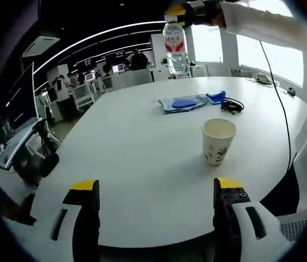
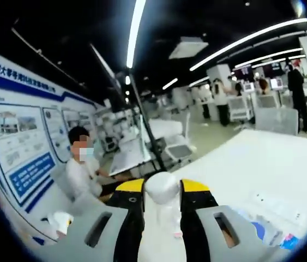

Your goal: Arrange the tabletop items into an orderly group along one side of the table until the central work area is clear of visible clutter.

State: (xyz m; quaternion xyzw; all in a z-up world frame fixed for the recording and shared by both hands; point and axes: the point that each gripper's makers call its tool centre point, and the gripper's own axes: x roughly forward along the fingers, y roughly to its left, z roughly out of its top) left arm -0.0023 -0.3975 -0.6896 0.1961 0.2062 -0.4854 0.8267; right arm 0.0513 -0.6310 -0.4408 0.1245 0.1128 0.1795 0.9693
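Right gripper (image 2: 162, 204) clamps a clear plastic water bottle's (image 1: 175, 46) white cap, lifted above the white desk (image 1: 142, 147); it could slip. Left gripper (image 1: 156, 191) gapes empty.

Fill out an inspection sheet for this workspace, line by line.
Surface: white table, mostly bare.
Job's things: paper cup upright; water bottle held aloft by right gripper; blue pouch lying flat.
Clutter: nothing seen beyond these.
Grippers: left gripper open, empty, low over the near edge.
Cables: black cable coiled beside the pouch.
Surroundings: open office, desks, monitors, seated person.
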